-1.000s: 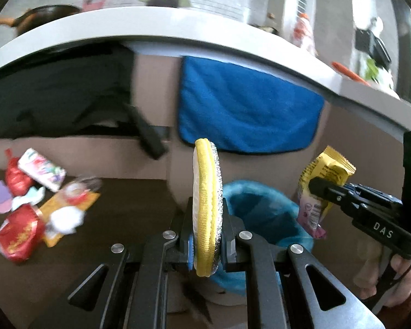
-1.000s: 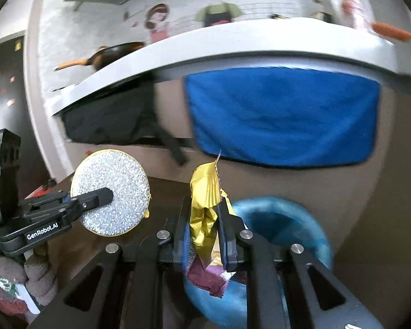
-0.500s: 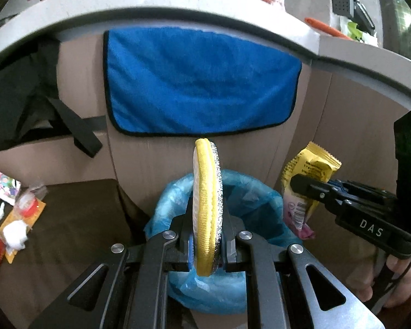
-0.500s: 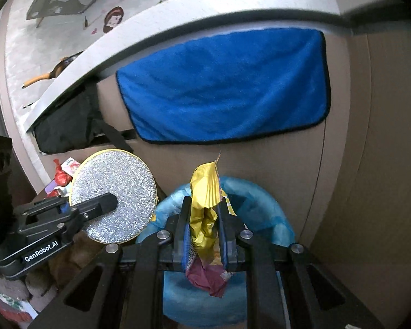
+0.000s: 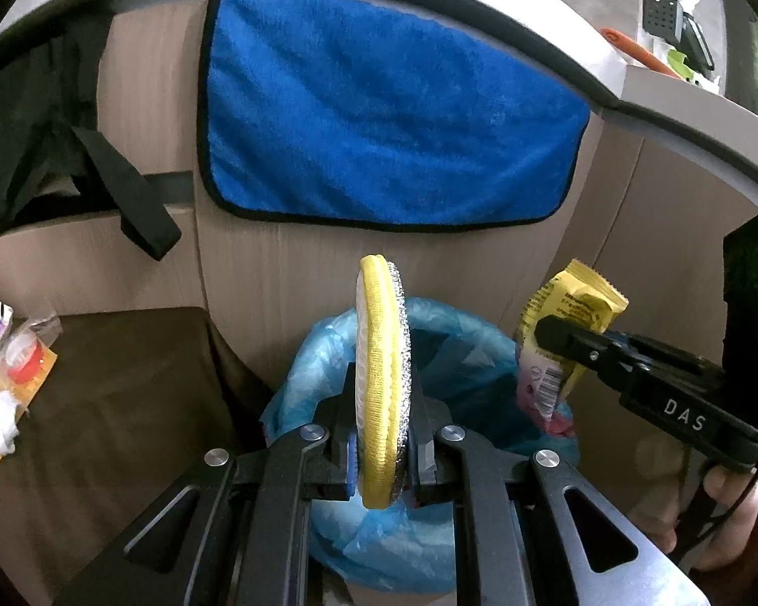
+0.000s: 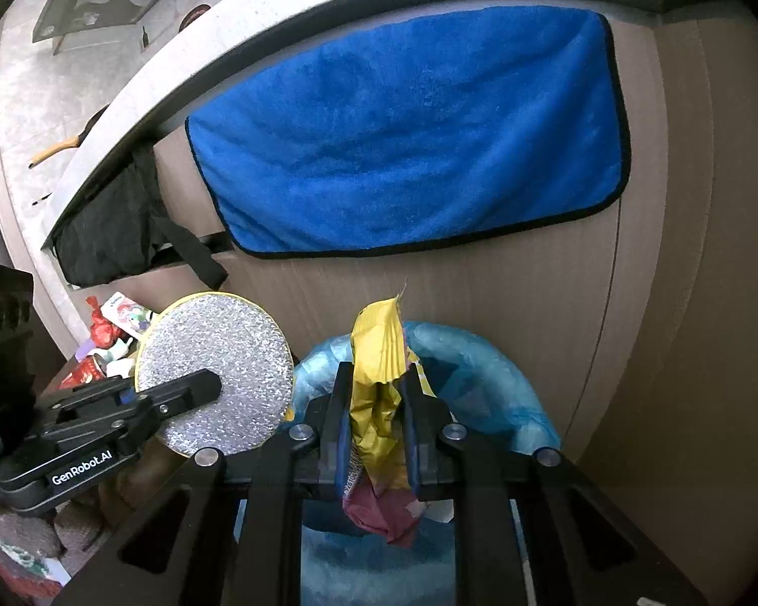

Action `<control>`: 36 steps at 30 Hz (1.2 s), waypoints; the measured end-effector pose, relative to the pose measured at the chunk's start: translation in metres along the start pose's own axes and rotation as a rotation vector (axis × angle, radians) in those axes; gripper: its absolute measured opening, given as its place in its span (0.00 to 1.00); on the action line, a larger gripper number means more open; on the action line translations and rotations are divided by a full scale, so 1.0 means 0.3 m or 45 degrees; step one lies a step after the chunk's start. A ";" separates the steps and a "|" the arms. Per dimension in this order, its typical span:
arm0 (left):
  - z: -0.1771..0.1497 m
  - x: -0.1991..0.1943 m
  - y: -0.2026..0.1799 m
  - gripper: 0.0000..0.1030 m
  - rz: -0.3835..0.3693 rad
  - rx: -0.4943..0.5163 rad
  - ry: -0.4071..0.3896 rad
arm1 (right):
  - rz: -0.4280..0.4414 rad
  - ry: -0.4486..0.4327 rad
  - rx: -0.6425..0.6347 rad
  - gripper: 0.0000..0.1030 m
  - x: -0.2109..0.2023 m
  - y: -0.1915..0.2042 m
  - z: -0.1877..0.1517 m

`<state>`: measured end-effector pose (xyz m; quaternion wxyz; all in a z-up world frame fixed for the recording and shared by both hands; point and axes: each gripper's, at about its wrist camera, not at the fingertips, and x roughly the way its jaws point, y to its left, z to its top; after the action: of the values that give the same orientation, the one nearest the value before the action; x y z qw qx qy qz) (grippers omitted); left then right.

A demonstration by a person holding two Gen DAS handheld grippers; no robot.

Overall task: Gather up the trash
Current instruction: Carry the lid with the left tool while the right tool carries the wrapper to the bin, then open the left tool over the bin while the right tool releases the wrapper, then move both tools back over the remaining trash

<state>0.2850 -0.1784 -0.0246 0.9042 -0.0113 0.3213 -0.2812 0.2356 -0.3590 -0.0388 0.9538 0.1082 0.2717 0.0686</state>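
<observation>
Both grippers over the blue-lined bin, each clamped on trash.

My left gripper point(image 5: 381, 434) pinches a round scouring pad point(image 5: 381, 379), yellow rim, silver face, edge-on above the bin point(image 5: 444, 545); my right gripper point(image 6: 376, 434) squeezes a crumpled yellow wrapper point(image 6: 379, 394). A second ago the bin sat lower and partly hidden; now it fills the space under both, and the litter pile point(image 5: 10, 379) has slid to the left edge. I read "DAS" and "GenRobot.AI" on the grippers; the wrapper's print is illegible.
</observation>
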 end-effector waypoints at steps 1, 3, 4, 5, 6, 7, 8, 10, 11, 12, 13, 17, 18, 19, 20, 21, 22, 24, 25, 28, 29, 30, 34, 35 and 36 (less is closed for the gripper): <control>-0.001 0.004 0.001 0.14 -0.002 -0.004 0.003 | -0.001 0.002 0.000 0.15 0.006 0.000 -0.001; -0.002 0.014 0.006 0.14 -0.007 -0.012 0.009 | 0.003 0.008 0.001 0.15 0.016 -0.002 -0.002; -0.004 0.019 0.010 0.14 -0.007 -0.018 0.012 | 0.003 0.011 0.001 0.15 0.020 -0.003 -0.003; -0.005 0.024 0.014 0.14 -0.009 -0.025 0.017 | 0.002 0.014 0.001 0.15 0.025 -0.005 -0.005; -0.004 0.030 0.019 0.14 -0.013 -0.035 0.024 | 0.002 0.016 0.002 0.15 0.028 -0.006 -0.006; -0.005 0.035 0.023 0.14 -0.015 -0.043 0.029 | 0.001 0.020 0.004 0.15 0.031 -0.008 -0.008; -0.005 0.041 0.028 0.14 -0.017 -0.050 0.034 | -0.001 0.025 0.007 0.15 0.036 -0.010 -0.010; -0.003 0.051 0.030 0.13 -0.016 -0.057 0.037 | -0.002 0.034 0.012 0.15 0.044 -0.013 -0.013; 0.000 0.055 0.030 0.14 -0.019 -0.058 0.038 | -0.004 0.038 0.013 0.15 0.047 -0.013 -0.015; 0.003 0.060 0.031 0.14 -0.026 -0.061 0.039 | -0.007 0.040 0.013 0.15 0.050 -0.014 -0.018; 0.004 0.064 0.030 0.14 -0.036 -0.061 0.041 | -0.009 0.043 0.012 0.15 0.053 -0.014 -0.020; 0.004 0.088 0.036 0.23 -0.117 -0.049 0.081 | -0.048 0.050 0.007 0.31 0.061 -0.013 -0.026; 0.007 0.084 0.044 0.33 -0.127 -0.058 0.078 | -0.065 0.040 0.008 0.50 0.057 -0.012 -0.027; 0.011 0.074 0.060 0.42 -0.142 -0.082 0.067 | -0.080 0.016 0.007 0.60 0.045 -0.011 -0.028; 0.017 0.064 0.074 0.44 -0.151 -0.104 0.058 | -0.095 -0.021 0.006 0.70 0.025 -0.010 -0.031; 0.022 0.051 0.089 0.46 -0.149 -0.121 0.047 | -0.106 -0.039 0.004 0.71 0.013 -0.009 -0.029; 0.026 0.043 0.097 0.46 -0.140 -0.128 0.040 | -0.116 -0.048 0.000 0.71 0.004 -0.007 -0.027; 0.036 0.014 0.122 0.46 -0.110 -0.144 0.021 | -0.131 -0.050 0.002 0.71 -0.012 -0.006 -0.018; 0.038 -0.002 0.136 0.46 -0.097 -0.155 0.012 | -0.129 -0.051 0.007 0.71 -0.019 -0.005 -0.015; 0.033 -0.074 0.189 0.47 -0.029 -0.181 -0.032 | -0.140 -0.059 -0.002 0.71 -0.044 0.012 -0.010; 0.026 -0.113 0.211 0.47 0.014 -0.185 -0.056 | -0.148 -0.061 -0.010 0.71 -0.048 0.025 -0.009; 0.021 -0.139 0.226 0.48 0.041 -0.187 -0.071 | -0.152 -0.061 -0.021 0.71 -0.055 0.041 -0.008; -0.037 -0.281 0.331 0.49 0.153 -0.197 -0.126 | -0.135 -0.065 -0.076 0.71 -0.077 0.124 -0.006; -0.056 -0.319 0.362 0.49 0.182 -0.204 -0.135 | -0.133 -0.071 -0.091 0.71 -0.083 0.146 -0.006; -0.078 -0.361 0.398 0.49 0.216 -0.216 -0.146 | -0.126 -0.077 -0.111 0.72 -0.087 0.178 -0.004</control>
<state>0.2623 -0.0183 -0.0048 0.9374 -0.0764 0.2916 -0.1745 0.2091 -0.3120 -0.0137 0.9676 0.0552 0.2445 0.0298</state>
